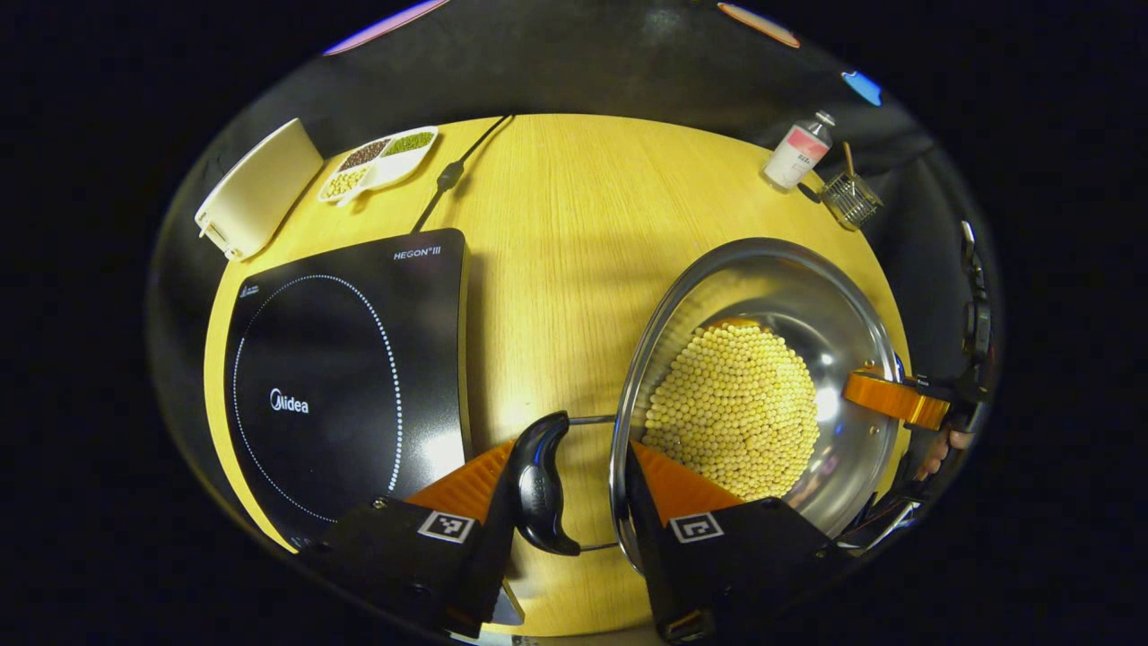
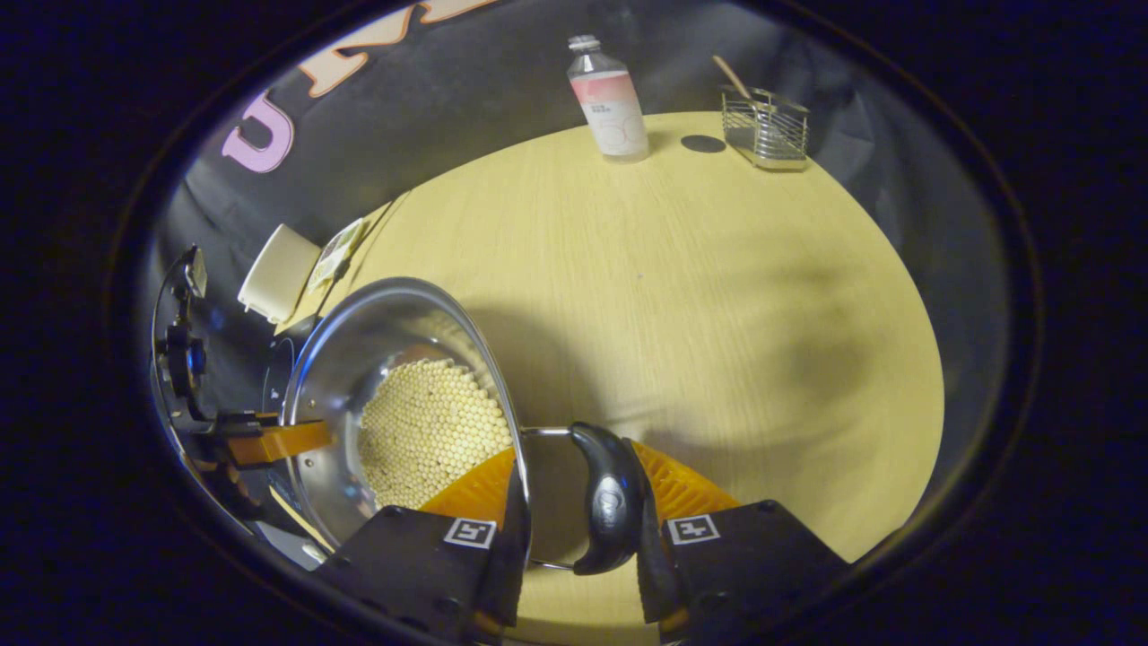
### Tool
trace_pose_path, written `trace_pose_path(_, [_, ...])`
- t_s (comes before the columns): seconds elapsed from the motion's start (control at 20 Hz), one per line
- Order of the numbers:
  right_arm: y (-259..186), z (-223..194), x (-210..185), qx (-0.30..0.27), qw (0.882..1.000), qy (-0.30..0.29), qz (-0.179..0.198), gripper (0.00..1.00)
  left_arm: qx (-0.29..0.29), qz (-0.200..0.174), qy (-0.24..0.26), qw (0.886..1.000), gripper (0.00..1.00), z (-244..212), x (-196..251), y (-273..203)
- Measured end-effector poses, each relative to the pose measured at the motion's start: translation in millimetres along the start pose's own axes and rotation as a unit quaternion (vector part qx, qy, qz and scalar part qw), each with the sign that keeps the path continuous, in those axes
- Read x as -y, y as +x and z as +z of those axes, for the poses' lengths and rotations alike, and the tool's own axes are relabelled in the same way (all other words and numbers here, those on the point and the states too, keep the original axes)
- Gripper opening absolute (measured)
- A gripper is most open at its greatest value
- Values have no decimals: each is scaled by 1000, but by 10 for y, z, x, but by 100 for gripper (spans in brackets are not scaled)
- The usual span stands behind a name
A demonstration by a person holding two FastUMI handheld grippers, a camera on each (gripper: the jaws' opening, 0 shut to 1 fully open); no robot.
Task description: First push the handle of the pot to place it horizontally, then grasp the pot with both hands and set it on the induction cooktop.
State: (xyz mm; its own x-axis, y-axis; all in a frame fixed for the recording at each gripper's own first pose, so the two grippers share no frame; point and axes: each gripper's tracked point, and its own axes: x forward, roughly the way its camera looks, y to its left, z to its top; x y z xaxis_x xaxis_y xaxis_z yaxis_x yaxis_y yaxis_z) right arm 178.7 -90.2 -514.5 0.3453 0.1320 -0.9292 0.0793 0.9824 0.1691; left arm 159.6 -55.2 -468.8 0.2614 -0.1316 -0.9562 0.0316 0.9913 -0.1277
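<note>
Fingers of the left gripper (image 1: 583, 502) pinch one black curved handle (image 1: 541, 484) of the round steel pot (image 1: 762, 269) of pale beans; the right gripper (image 2: 574, 529) pinches the opposite handle (image 2: 612, 507). Pot sits on the yellow wooden table (image 1: 574, 233), just beside the black induction cooktop (image 1: 345, 377).

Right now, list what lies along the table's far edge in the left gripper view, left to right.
White box → divided dish → cable → bottle → wire basket.

Square tag-marked hand-held gripper (image 1: 574, 502) blocks
</note>
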Motion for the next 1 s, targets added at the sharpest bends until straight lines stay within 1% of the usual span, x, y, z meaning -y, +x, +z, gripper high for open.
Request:
trace_pose_path(0.2, [-138,6,-116,2,1000,8,3,54,9,2,7,1000,65,43,-64,-169])
trace_pose_path(0.3, [-207,11,-214,4,1000,5,7,54,8,1,3,1000,65,22,-125,-284])
trace_pose_path(0.45, [-260,-28,-440,6,1000,-2,20,54,12,10,-2,1000,61,-8,-288,-490])
trace_pose_path(0.7, [-311,-75,-870,9,999,-7,43,54,23,27,-10,999,63,-65,-644,-768])
trace_pose_path(0.85, [-329,-121,-1158,14,999,-15,42,54,31,21,-18,999,60,-108,-899,-858])
trace_pose_path(0.9, [-337,-130,-1263,15,999,-19,38,54,31,15,-20,999,59,-127,-992,-872])
trace_pose_path(1.0, [-333,-172,-1478,17,999,-24,29,54,31,2,-25,999,59,-176,-1201,-885])
